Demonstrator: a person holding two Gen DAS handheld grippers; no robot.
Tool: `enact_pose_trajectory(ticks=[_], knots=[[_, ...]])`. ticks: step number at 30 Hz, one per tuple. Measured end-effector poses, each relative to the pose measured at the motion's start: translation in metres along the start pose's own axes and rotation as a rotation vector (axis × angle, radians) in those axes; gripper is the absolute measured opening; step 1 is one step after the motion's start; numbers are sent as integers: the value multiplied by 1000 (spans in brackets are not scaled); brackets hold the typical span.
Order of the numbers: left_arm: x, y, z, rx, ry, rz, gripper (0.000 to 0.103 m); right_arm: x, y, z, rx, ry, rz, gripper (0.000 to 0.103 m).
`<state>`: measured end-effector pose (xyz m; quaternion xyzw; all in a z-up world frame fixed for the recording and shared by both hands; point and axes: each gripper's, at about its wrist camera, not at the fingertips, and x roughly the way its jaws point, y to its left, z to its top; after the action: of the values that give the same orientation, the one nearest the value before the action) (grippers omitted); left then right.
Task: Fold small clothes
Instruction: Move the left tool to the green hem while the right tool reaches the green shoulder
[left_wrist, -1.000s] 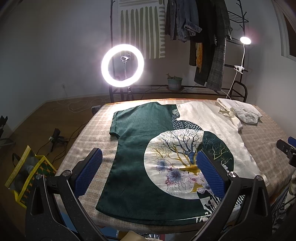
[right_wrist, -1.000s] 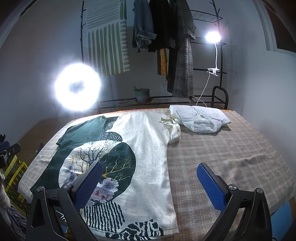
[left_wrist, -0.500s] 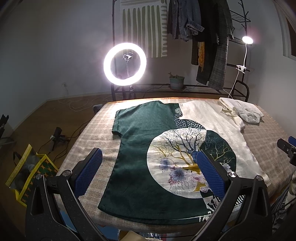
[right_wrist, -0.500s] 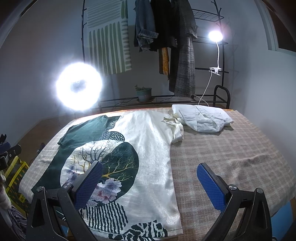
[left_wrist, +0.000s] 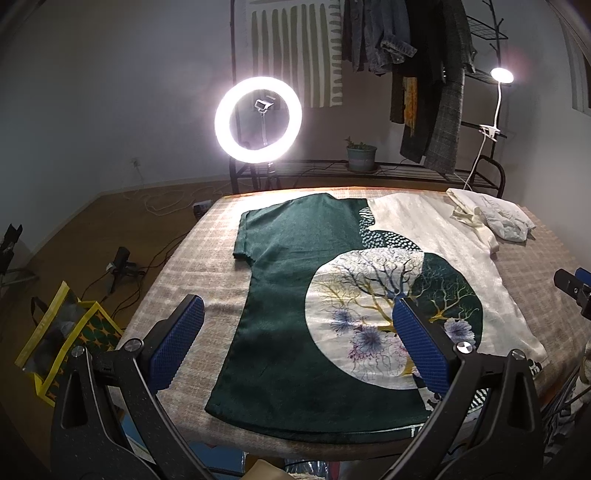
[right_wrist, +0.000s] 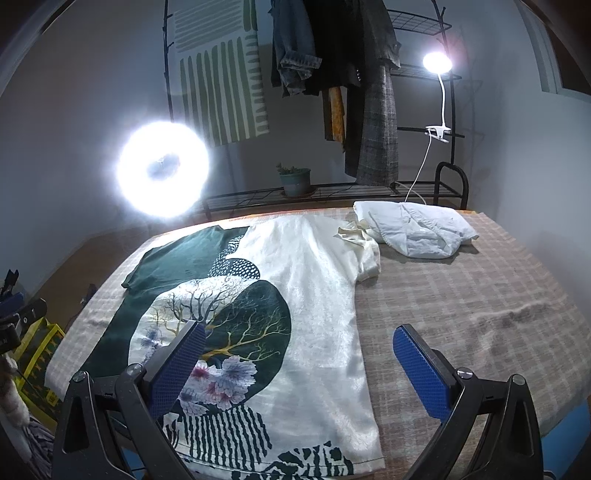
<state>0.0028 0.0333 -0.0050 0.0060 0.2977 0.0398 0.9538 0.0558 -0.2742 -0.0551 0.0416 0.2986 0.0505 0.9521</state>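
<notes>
A short-sleeved shirt (left_wrist: 295, 295), half dark green and half cream with a round tree-and-flower print, lies spread flat on the checked table (left_wrist: 177, 266). It also shows in the right wrist view (right_wrist: 314, 295). My left gripper (left_wrist: 297, 343) is open and empty, above the shirt's near hem on the green side. My right gripper (right_wrist: 299, 363) is open and empty, above the shirt's cream side near the hem. A folded white garment (right_wrist: 417, 229) lies at the far right, by the shirt's cream sleeve (right_wrist: 364, 251).
A lit ring light (left_wrist: 258, 118) stands behind the table. A clothes rack (left_wrist: 406, 74) with hanging clothes, a clip lamp (right_wrist: 437, 62) and a potted plant (left_wrist: 360, 157) are at the back. A yellow-trimmed bag (left_wrist: 62, 339) and cables lie on the floor at left.
Both grippers have drifted slightly; the shirt sits a little further right in each view. Both stay open and empty. The clothes have not moved.
</notes>
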Motion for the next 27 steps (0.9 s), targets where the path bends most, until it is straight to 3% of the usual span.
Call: enact_pose_trajectory(ticks=[7, 13, 20, 27], knots=[[11, 37, -16, -130, 54, 27, 103, 14, 13, 15, -37, 13, 19, 103], [21, 75, -38, -283, 107, 7, 99, 21, 32, 62, -83, -48, 96, 103], [44, 100, -71, -405, 233, 23, 79, 51, 91, 121, -174, 19, 217, 103], [71, 119, -97, -480, 339, 58, 70, 92, 162, 158, -238, 100, 387, 102]])
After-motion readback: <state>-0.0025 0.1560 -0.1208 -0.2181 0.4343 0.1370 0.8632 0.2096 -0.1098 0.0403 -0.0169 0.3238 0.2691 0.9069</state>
